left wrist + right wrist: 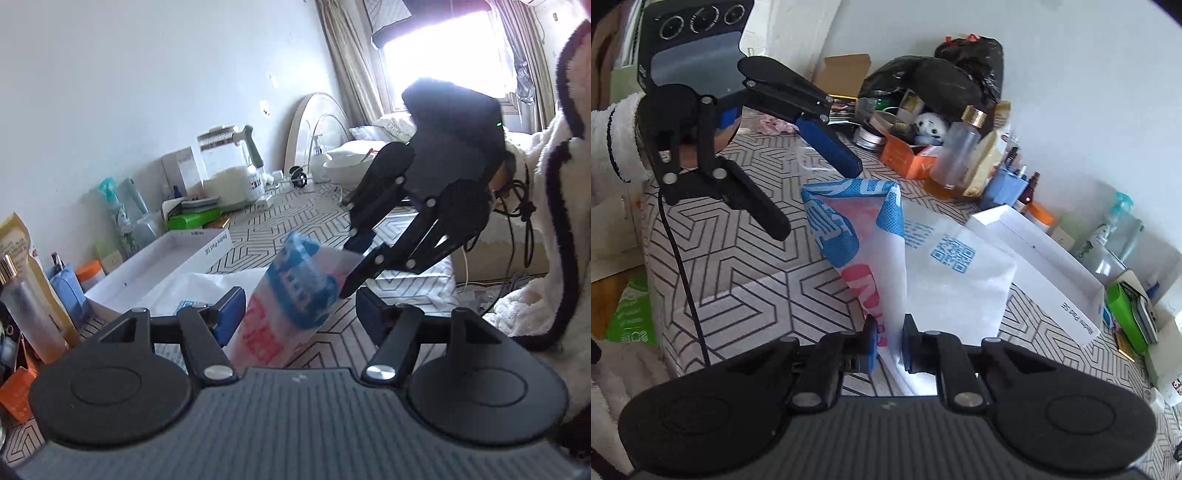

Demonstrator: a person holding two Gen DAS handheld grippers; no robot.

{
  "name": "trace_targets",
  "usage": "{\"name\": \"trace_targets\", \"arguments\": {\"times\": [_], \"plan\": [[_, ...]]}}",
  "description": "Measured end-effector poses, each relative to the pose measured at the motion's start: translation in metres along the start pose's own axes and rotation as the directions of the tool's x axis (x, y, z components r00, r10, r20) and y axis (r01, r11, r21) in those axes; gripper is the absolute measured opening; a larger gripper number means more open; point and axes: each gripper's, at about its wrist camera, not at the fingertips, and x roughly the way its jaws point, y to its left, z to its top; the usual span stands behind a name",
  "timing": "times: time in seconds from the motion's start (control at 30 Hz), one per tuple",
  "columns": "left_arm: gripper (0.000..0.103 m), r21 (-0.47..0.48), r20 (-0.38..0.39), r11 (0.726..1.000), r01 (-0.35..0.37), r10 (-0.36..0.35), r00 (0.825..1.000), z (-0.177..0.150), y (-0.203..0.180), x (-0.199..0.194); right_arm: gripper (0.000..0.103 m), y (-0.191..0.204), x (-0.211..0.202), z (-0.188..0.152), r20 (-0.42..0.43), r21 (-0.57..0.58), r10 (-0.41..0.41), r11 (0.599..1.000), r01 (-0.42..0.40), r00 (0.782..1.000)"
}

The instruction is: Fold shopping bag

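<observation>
The shopping bag (849, 236) is white non-woven fabric with blue and red print. A narrow folded part stands up off the patterned table, while the rest, with a blue QR code (953, 254), lies flat. My right gripper (889, 345) is shut on the near end of the raised part. In the left wrist view the right gripper (352, 258) pinches the bag's (295, 288) far edge. My left gripper (299, 310) is open wide, its blue pads either side of the raised fabric without touching it. From the right wrist view the left gripper (818, 201) hovers open over the bag's top end.
A white box lid (166, 258) lies beside the bag. Bottles, an orange box (905, 155) and a black rubbish bag (942, 81) crowd the wall side. A kettle (229, 166) stands further back. A cable (683, 277) hangs at the table edge. A white fleece sleeve (535, 221) is at right.
</observation>
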Motion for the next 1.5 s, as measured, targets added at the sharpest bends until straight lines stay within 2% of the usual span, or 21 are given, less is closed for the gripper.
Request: {"name": "trace_targets", "arguments": {"times": [0.1,0.2,0.27,0.3,0.37,0.43,0.5,0.57,0.7,0.77,0.87,0.9,1.0,1.1,1.2,1.27,1.3,1.37,1.5], "plan": [[0.071,0.019,-0.004,0.999,-0.040,0.040,0.999,0.004,-0.012,-0.018,0.015,0.004,0.006,0.010,0.024,-0.027,0.115,0.993,-0.114,0.993],[0.071,-0.034,-0.081,0.997,-0.063,0.061,0.995,0.001,-0.008,-0.020,0.021,0.007,0.012,0.015,0.034,-0.070,0.202,0.977,-0.200,0.979],[0.071,-0.076,-0.137,0.994,-0.073,0.062,0.989,-0.005,-0.001,-0.017,0.030,0.008,0.017,0.013,0.031,-0.084,0.247,0.966,-0.244,0.968],[0.071,-0.099,-0.169,0.992,-0.074,0.057,0.984,-0.010,0.004,-0.015,0.033,0.007,0.020,0.011,0.032,-0.087,0.274,0.959,-0.271,0.961],[0.071,-0.128,-0.226,0.990,-0.051,0.021,0.974,-0.020,0.012,-0.008,0.049,0.004,0.023,0.003,0.038,-0.090,0.321,0.944,-0.316,0.946],[0.071,-0.153,-0.284,0.988,-0.017,-0.028,0.958,-0.031,0.019,0.001,0.053,0.003,0.019,-0.005,0.058,-0.082,0.312,0.948,-0.307,0.948],[0.071,-0.195,-0.345,0.981,0.010,-0.078,0.935,-0.042,0.025,0.013,0.055,-0.006,0.011,-0.012,0.087,-0.051,0.328,0.944,-0.325,0.941],[0.071,-0.243,-0.388,0.970,0.020,-0.117,0.914,-0.050,0.029,0.023,0.061,-0.021,0.000,-0.019,0.145,0.030,0.368,0.926,-0.376,0.918],[0.071,-0.274,-0.418,0.962,0.014,-0.133,0.899,-0.057,0.032,0.030,0.061,-0.041,-0.003,-0.020,0.213,0.172,0.446,0.859,-0.483,0.869],[0.071,-0.275,-0.428,0.961,0.003,-0.125,0.895,-0.057,0.034,0.032,0.060,-0.039,0.004,-0.023,0.188,0.172,0.433,0.869,-0.464,0.881],[0.071,-0.255,-0.444,0.967,0.002,-0.119,0.888,-0.057,0.031,0.035,0.057,-0.028,0.020,-0.030,0.094,0.121,0.365,0.919,-0.375,0.926],[0.071,-0.246,-0.450,0.969,0.000,-0.114,0.886,-0.056,0.031,0.035,0.057,-0.028,0.025,-0.033,0.074,0.127,0.350,0.925,-0.357,0.934],[0.071,-0.235,-0.459,0.972,-0.010,-0.102,0.883,-0.052,0.031,0.031,0.054,-0.042,0.032,-0.040,0.074,0.245,0.364,0.896,-0.371,0.929],[0.071,-0.296,-0.426,0.955,-0.028,-0.105,0.899,-0.043,0.037,0.021,0.054,-0.046,0.028,-0.041,0.078,0.269,0.353,0.893,-0.361,0.932],[0.071,-0.439,-0.343,0.898,-0.021,-0.146,0.928,-0.031,0.053,0.013,0.055,-0.046,0.028,-0.043,0.075,0.274,0.348,0.894,-0.355,0.934],[0.071,-0.482,-0.307,0.876,-0.019,-0.148,0.940,-0.025,0.058,0.013,0.055,-0.046,0.028,-0.044,0.073,0.277,0.345,0.894,-0.351,0.936],[0.071,-0.482,-0.320,0.875,-0.044,-0.129,0.939,-0.023,0.059,0.016,0.055,-0.046,0.028,-0.045,0.072,0.279,0.343,0.895,-0.349,0.937],[0.071,-0.453,-0.373,0.886,-0.095,-0.091,0.923,-0.023,0.058,0.030,0.055,-0.046,0.027,-0.046,0.070,0.283,0.340,0.895,-0.345,0.938],[0.071,-0.382,-0.510,0.908,-0.172,-0.052,0.859,-0.038,0.047,0.059,0.055,-0.049,0.026,-0.048,0.067,0.314,0.318,0.893,-0.322,0.946]]}}
